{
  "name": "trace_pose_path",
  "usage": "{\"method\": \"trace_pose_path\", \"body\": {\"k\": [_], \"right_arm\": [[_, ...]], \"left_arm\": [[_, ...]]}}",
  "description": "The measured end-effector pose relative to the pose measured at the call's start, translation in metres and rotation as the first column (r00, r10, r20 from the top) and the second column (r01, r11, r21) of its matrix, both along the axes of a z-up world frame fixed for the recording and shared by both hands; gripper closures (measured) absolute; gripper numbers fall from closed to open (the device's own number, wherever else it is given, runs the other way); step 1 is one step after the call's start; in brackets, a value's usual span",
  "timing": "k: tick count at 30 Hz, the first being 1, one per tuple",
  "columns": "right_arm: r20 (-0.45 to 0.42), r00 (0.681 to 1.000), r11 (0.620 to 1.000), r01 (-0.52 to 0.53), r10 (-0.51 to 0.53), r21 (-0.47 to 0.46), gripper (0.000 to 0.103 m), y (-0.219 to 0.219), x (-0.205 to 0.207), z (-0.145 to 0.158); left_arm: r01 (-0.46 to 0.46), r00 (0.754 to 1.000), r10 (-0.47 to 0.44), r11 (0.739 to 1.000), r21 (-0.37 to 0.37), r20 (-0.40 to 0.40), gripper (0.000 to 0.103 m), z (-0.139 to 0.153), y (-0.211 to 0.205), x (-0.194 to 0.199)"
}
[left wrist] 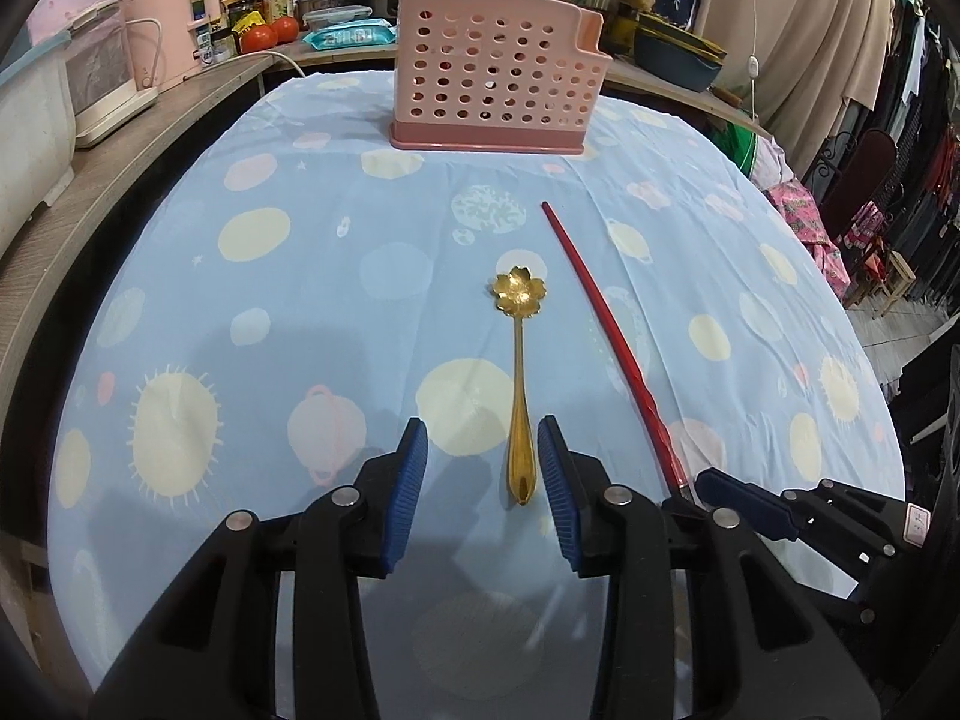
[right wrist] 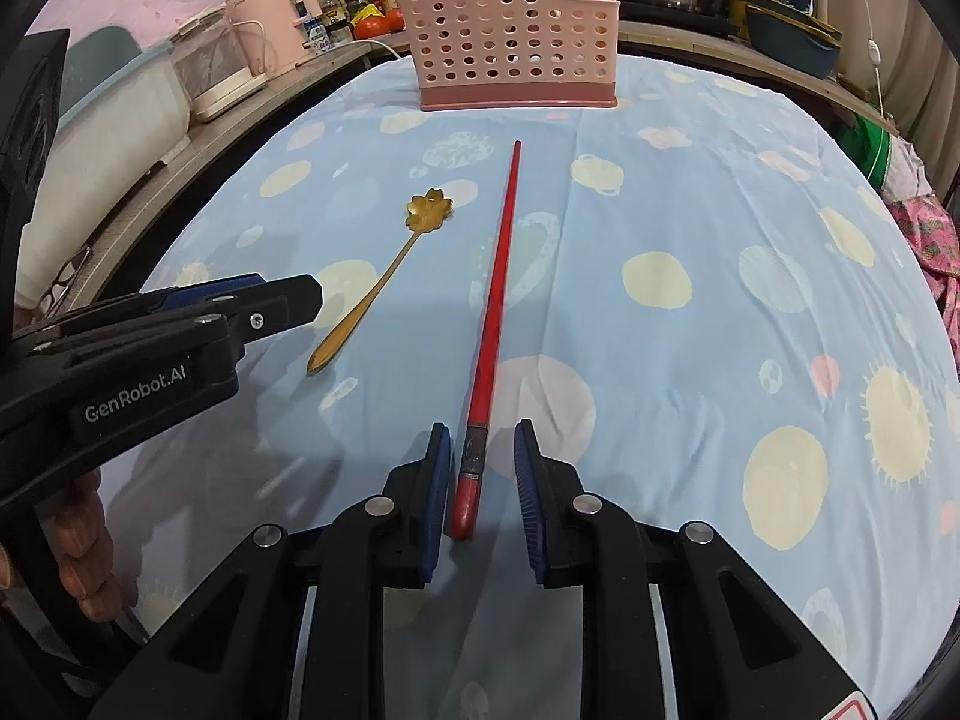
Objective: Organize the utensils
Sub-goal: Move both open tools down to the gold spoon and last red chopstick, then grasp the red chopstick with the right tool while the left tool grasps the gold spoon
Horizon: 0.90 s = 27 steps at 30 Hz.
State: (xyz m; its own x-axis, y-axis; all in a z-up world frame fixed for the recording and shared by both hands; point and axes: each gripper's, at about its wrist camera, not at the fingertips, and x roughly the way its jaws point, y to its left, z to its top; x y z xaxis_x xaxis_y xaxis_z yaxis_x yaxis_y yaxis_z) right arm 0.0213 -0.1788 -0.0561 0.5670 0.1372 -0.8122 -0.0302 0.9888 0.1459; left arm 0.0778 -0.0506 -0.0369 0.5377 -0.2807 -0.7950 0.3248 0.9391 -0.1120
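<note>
Spoon, gold metal with flower bowl (left wrist: 519, 384), lies flat on blue spotted cloth (left wrist: 270, 312); its handle end sits between our left gripper (left wrist: 483, 438) pads, jaws spread, not pinching. Red plastic chopstick (right wrist: 493, 324) lies just beside; thick end between our right gripper (right wrist: 480, 441) pads, spread too. Pink holey plastic basket (left wrist: 492, 78) stands far behind.

The inside of the pink basket (left wrist: 489, 69) is screened by its perforated wall. Bottle labels (left wrist: 277, 0) behind are too small to be read.
</note>
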Motion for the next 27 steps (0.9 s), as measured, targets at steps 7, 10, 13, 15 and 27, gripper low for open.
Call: {"method": "trace_pose_path", "body": {"k": [7, 10, 13, 15, 27], "right_arm": [[-0.001, 1.000, 1.000, 0.012, -0.012, -0.001, 0.089, -0.002, -0.002, -0.001], [-0.002, 1.000, 1.000, 0.017, -0.017, 0.001, 0.091, -0.004, -0.002, -0.001], [-0.003, 1.000, 1.000, 0.019, -0.019, 0.003, 0.092, -0.004, -0.002, -0.001], [-0.002, 1.000, 1.000, 0.019, -0.019, 0.003, 0.092, -0.005, -0.003, -0.001], [-0.002, 1.000, 1.000, 0.028, -0.028, 0.012, 0.095, -0.008, -0.005, -0.002]], "left_arm": [[0.007, 1.000, -0.007, 1.000, 0.005, -0.011, 0.061, -0.003, -0.003, -0.002], [0.011, 1.000, -0.011, 1.000, 0.009, -0.015, 0.061, -0.005, -0.004, -0.003], [0.014, 1.000, -0.013, 1.000, 0.013, -0.019, 0.061, -0.006, -0.005, -0.003], [0.015, 1.000, -0.015, 1.000, 0.016, -0.024, 0.061, -0.007, -0.006, -0.003], [0.005, 0.998, -0.006, 1.000, -0.012, -0.067, 0.061, -0.018, -0.002, 0.001]]}}
